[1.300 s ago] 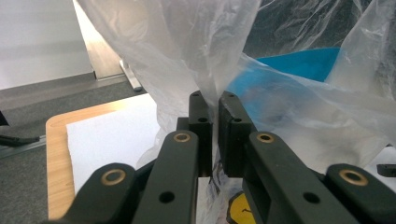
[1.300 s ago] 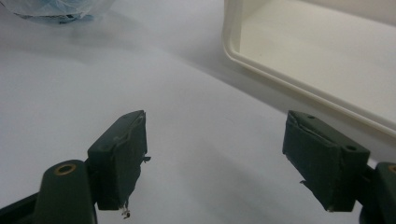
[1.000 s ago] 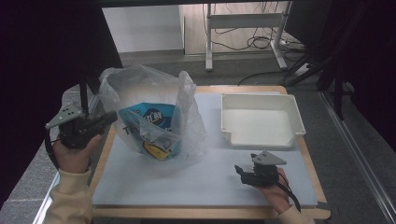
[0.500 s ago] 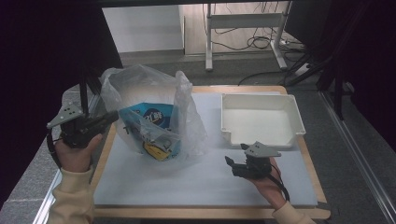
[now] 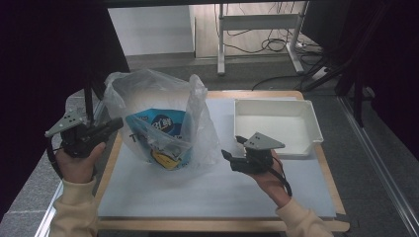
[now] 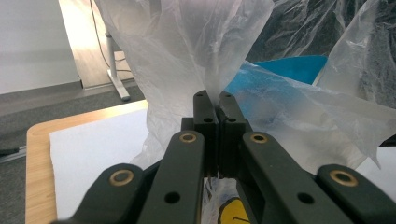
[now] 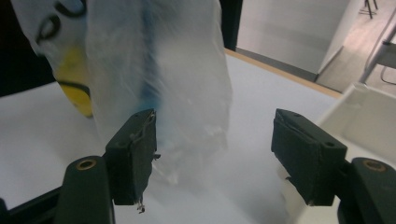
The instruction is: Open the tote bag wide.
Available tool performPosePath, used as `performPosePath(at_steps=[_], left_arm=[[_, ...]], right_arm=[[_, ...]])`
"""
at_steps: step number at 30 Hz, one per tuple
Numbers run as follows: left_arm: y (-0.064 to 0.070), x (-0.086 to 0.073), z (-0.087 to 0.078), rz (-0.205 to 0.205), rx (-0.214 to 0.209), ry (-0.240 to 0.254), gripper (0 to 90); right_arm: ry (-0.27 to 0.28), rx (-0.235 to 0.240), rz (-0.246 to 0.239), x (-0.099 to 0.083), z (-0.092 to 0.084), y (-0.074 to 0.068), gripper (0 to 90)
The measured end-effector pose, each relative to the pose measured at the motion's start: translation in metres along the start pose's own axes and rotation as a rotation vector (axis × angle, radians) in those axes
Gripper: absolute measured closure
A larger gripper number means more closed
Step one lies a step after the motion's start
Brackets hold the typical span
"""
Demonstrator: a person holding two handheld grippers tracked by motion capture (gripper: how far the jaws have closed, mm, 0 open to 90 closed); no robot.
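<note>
A clear plastic bag (image 5: 153, 96) stands on the left of the white mat, with a blue snack packet (image 5: 160, 129) inside it. At the bag's left side my left gripper (image 5: 117, 123) is shut on a gathered fold of the film; in the left gripper view the gripper (image 6: 213, 100) pinches the bag (image 6: 187, 46) in front of the blue packet (image 6: 289, 70). My right gripper (image 5: 228, 156) hovers open to the right of the bag and points at it. Its jaws have just been closing a little. In the right gripper view the bag (image 7: 177, 60) hangs just beyond the gripper (image 7: 215, 123), unpinched.
An empty white tray (image 5: 316, 123) sits at the back right of the mat, close behind my right hand, and its corner (image 7: 369, 107) shows in the right gripper view. The white mat (image 5: 197, 192) covers a wooden table. Desk legs and cables stand on the floor beyond.
My right gripper has risen off the mat and moved left toward the bag. The left gripper and the bag have stayed put.
</note>
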State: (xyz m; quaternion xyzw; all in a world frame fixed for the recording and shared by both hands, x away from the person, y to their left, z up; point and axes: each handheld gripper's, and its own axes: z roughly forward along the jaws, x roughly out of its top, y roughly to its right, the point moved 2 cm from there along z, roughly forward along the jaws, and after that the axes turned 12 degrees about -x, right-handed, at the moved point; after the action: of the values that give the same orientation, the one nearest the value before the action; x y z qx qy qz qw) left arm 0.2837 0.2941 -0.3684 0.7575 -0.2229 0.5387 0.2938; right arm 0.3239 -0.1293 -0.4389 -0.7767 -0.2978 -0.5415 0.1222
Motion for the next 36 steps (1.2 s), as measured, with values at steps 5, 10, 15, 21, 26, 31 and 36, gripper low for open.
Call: performPosePath(at_steps=[5,10,15,21,26,31,36], left_arm=[[0.001,0.001,0.0,0.003,-0.006,0.006,89.1],[0.0,0.0,-0.002,0.002,-0.011,0.004,89.1],[0.001,0.001,-0.004,0.003,-0.013,0.008,89.1],[0.001,0.0,-0.006,0.002,-0.011,0.011,89.1],[0.0,0.0,-0.005,0.0,-0.012,0.014,89.1],[0.001,0.0,-0.005,0.001,-0.017,0.012,89.0],[0.0,0.0,-0.006,0.001,-0.019,0.014,89.0]], right_arm=[[0.02,0.033,-0.015,0.02,0.006,-0.011,31.9],[0.055,0.061,-0.018,0.041,0.003,-0.018,33.8],[0.098,0.062,-0.032,0.069,-0.002,-0.021,33.8],[0.12,0.063,-0.056,0.092,0.001,-0.025,33.9],[0.115,0.077,-0.061,0.101,0.008,-0.028,35.2],[0.109,0.089,-0.068,0.109,0.017,-0.031,38.5],[0.064,0.107,-0.103,0.114,0.029,-0.034,57.3]])
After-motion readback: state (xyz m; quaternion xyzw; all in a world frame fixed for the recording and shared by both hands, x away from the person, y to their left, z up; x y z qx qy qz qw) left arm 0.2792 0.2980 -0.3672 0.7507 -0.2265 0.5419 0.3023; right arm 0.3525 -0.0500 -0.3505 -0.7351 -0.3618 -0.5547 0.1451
